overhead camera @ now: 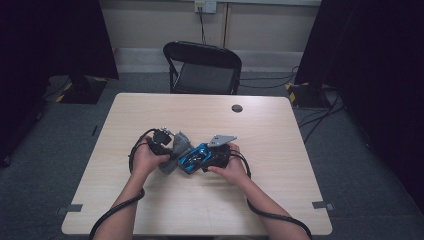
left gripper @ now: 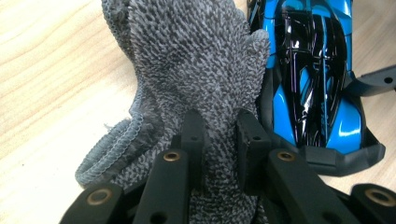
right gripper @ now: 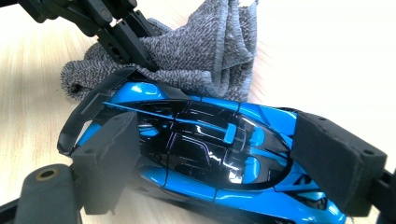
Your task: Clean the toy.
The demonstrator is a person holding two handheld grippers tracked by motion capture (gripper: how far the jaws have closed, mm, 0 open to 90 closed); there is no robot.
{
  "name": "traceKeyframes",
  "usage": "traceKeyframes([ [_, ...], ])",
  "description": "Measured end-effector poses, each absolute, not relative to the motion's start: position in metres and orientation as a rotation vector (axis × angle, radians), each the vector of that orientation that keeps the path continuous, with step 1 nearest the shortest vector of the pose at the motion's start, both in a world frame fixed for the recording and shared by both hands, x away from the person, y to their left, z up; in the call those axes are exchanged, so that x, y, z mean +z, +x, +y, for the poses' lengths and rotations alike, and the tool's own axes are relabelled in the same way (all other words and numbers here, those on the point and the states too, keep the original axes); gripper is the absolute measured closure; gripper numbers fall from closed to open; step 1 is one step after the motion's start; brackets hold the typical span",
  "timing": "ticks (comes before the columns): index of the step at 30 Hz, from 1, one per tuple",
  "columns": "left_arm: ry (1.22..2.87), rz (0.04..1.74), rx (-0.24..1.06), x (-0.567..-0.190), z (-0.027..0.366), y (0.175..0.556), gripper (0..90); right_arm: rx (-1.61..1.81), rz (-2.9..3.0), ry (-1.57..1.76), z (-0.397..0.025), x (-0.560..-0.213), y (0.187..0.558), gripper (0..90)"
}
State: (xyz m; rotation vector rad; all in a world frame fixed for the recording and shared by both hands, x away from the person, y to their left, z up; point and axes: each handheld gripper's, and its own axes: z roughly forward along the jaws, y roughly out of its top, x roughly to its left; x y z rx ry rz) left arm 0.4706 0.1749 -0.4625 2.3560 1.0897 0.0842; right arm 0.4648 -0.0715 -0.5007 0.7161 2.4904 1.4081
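A: What are my jaws doing?

B: I've got the left gripper (left gripper: 217, 135) pinched on the grey cloth (left gripper: 196, 60); both pads press into its pile. My right gripper (right gripper: 215, 158) is clamped across the blue car (right gripper: 205, 154), one pad on each side of its body.

A: And where do they sit?

B: From above, the car (overhead camera: 194, 159) lies on the table (overhead camera: 280, 165) near the middle, nose toward my left hand (overhead camera: 147, 159). The cloth (overhead camera: 176, 150) touches the car's side, bunched just beside it. A chair (overhead camera: 205, 67) stands beyond the far edge.
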Motion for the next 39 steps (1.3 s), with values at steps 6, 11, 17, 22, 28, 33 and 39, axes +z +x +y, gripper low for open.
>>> traceKeyframes([
  [6, 2.365, 1.086, 0.085, -0.462, 0.178, 0.466, 76.1, 1.408, 2.490, 0.716, -0.071, -0.501, 0.465, 15.5],
  [11, 2.364, 1.082, 0.083, -0.462, 0.182, 0.462, 76.1, 1.407, 2.491, 0.716, -0.071, -0.501, 0.465, 15.5],
  [17, 2.375, 1.081, 0.089, -0.461, 0.183, 0.455, 76.0, 1.407, 2.491, 0.716, -0.072, -0.501, 0.465, 15.5],
  [22, 2.375, 1.076, 0.089, -0.461, 0.187, 0.451, 76.0, 1.408, 2.491, 0.716, -0.072, -0.501, 0.465, 15.5],
  [28, 2.372, 1.075, 0.083, -0.461, 0.191, 0.445, 76.0, 1.408, 2.490, 0.716, -0.071, -0.501, 0.465, 15.5],
  [33, 2.377, 1.075, 0.082, -0.460, 0.193, 0.441, 76.0, 1.406, 2.492, 0.716, -0.071, -0.501, 0.465, 15.5],
  [39, 2.394, 1.062, 0.082, -0.457, 0.196, 0.435, 76.0, 1.408, 2.490, 0.716, -0.072, -0.501, 0.465, 15.5],
])
